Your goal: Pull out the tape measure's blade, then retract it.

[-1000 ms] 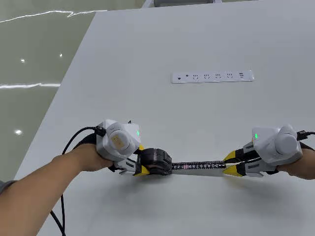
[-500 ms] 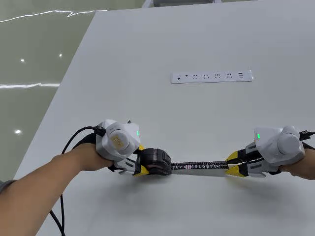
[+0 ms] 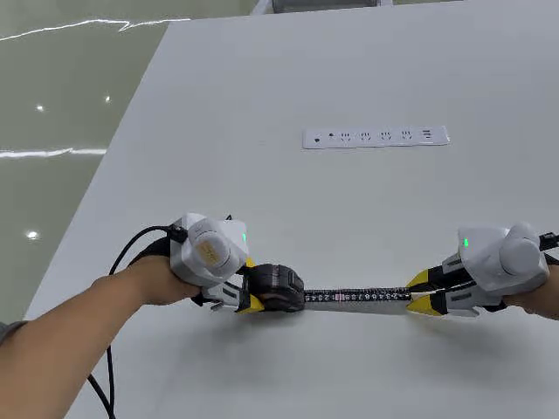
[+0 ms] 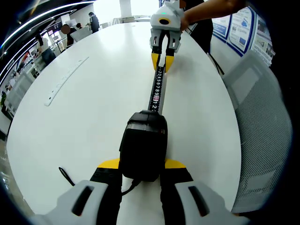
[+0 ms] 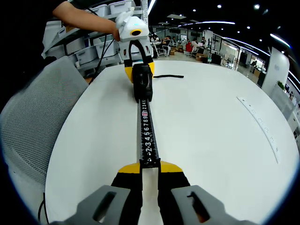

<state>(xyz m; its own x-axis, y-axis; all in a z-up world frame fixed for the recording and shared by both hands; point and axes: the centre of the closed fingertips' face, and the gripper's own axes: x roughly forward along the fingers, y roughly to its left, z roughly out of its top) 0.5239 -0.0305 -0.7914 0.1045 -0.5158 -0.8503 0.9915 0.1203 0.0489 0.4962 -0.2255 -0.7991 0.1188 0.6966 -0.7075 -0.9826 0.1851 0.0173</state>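
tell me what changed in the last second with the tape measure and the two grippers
The right gripper, shut on the end of the blade, moved a little further right, away from the tape measure case, drawing out slightly more blade. The left gripper stayed clamped on the case in the same spot, and the power strip did not move.

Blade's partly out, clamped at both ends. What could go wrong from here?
1. The right gripper pinches only the blade end; a slip would probably let it whip back into the case.
2. The left gripper holds just the case's rear with its fingers, so more pull may twist or drag it free.
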